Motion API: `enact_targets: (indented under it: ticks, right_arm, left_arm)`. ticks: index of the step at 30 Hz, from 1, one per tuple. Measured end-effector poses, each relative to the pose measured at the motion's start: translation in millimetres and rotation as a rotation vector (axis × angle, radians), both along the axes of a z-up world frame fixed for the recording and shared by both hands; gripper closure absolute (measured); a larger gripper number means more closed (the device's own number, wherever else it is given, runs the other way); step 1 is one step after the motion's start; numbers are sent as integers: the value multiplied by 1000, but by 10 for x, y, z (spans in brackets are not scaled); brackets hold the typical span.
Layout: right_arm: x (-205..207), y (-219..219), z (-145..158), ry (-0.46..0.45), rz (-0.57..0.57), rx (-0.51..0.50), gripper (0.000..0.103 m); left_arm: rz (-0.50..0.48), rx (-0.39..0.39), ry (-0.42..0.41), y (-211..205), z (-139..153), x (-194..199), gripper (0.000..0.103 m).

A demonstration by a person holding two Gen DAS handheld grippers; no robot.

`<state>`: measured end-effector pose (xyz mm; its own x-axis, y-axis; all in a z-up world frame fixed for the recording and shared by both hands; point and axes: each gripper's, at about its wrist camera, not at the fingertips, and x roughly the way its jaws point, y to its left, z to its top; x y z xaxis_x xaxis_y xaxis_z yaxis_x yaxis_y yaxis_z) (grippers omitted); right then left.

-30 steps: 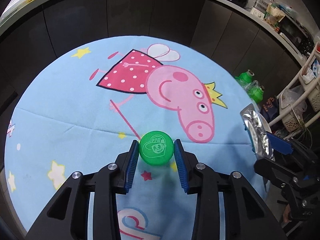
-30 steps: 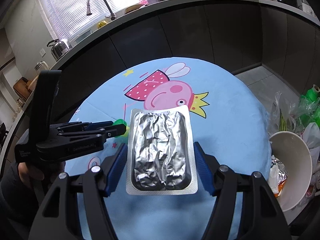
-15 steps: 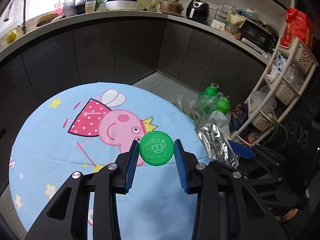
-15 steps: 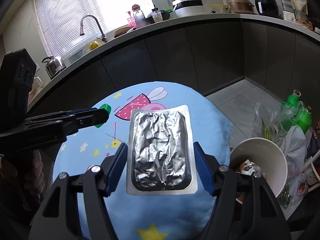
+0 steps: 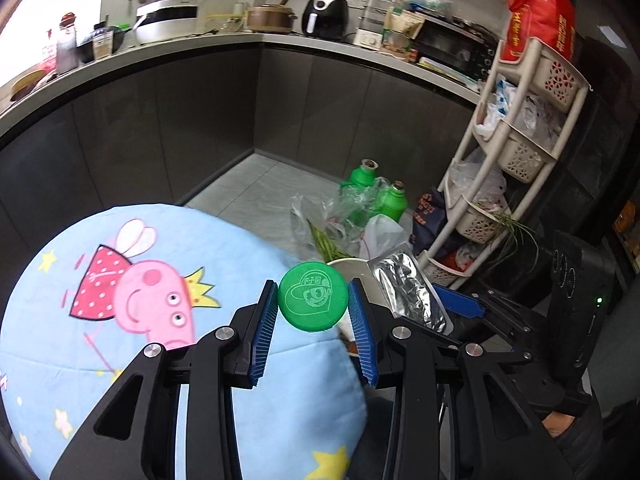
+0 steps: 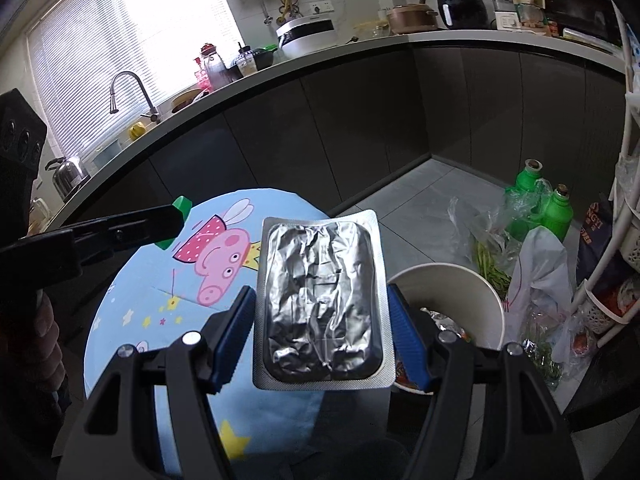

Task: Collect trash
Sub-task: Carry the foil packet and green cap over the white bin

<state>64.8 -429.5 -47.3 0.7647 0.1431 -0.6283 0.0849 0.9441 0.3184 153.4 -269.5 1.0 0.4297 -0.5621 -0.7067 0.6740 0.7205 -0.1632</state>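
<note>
Beside the table edge: your left gripper (image 5: 313, 306) clamps the green cap (image 5: 313, 301), your right gripper (image 6: 320, 330) the foil pack (image 6: 320, 304); carry step, next release both over the paper bucket (image 6: 472, 280).

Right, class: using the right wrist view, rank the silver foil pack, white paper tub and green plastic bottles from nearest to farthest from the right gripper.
1. Silver foil pack: between the fingers.
2. White paper tub: just beyond, right.
3. Green plastic bottles: floor, far right.

Blown-out window (image 6: 128, 40) daylight, fisheye-bent edges
</note>
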Motion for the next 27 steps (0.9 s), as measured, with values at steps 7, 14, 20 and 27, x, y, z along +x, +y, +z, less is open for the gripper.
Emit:
enact_targets:
  ticks: [7,14,20,27]
  right_arm:
    - [-105,-327,-169,20,-72,27,37]
    - [-76,-624,-442,74,-130,19,37]
    - [42,-785,-735,125,-150,16,37]
    - [259,-898,-1065,174,-125,28,37]
  left_arm:
    - [-72,18,23,-479,-108,18,69]
    - [-128,42,100,-900,-368,153,69]
    - [-158,87,137,-1182,-628,263,69]
    - [-170,132,170,-1375,-933,454,69]
